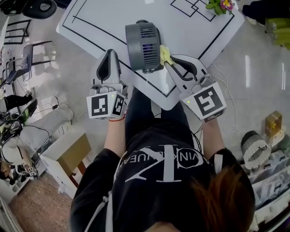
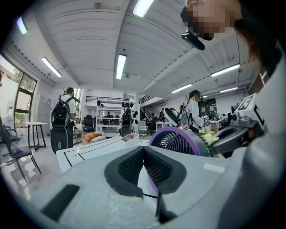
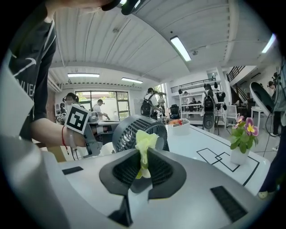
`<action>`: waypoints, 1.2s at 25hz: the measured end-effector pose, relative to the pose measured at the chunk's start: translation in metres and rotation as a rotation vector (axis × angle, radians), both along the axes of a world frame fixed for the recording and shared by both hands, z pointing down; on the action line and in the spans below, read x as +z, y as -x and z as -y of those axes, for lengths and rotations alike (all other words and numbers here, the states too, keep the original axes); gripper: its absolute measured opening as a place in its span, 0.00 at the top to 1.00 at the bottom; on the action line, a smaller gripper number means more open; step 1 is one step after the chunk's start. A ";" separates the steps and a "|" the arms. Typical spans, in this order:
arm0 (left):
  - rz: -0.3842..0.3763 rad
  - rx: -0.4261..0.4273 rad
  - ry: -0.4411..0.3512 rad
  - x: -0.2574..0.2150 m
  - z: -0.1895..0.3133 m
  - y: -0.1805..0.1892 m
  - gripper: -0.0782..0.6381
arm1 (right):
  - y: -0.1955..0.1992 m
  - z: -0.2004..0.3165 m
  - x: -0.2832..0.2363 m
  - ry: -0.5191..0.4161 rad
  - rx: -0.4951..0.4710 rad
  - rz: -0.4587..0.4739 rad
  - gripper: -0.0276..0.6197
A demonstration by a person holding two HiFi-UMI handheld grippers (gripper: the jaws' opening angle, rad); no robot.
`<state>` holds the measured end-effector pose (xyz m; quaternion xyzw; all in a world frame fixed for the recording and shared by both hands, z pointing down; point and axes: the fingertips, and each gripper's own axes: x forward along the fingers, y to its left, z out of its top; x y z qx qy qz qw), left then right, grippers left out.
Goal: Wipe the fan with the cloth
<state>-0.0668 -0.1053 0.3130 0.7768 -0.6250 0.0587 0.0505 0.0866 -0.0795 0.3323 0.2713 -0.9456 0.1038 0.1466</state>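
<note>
A white bench point(image 1: 190, 31) with black lines carries the grey fan point(image 1: 143, 45) near its corner and a small flowering plant point(image 1: 220, 6) at the far edge. The right hand-held gripper point(image 1: 168, 63) is clamped on the yellow-green cloth point(image 1: 164, 55) just beside the fan. The left hand-held gripper point(image 1: 111, 52) has its jaws together, empty. There is glossy pale floor point(image 1: 77, 77) below and strip lights point(image 2: 120, 66) overhead

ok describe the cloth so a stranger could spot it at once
On the white table sits a grey fan. Just right of it, pinched in the right claw, is the cloth: a small yellow-green scrap, the only soft thing there.
</note>
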 end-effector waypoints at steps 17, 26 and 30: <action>0.141 0.165 -0.003 0.009 0.075 -0.005 0.88 | 0.017 0.107 -0.060 -0.146 0.118 0.014 0.89; 0.106 0.172 0.022 0.018 0.114 0.008 0.88 | 0.051 0.126 -0.039 -0.042 -0.034 -0.111 0.89; 0.090 0.188 0.036 0.024 0.129 0.012 0.88 | 0.058 0.131 -0.037 0.001 -0.054 -0.127 0.89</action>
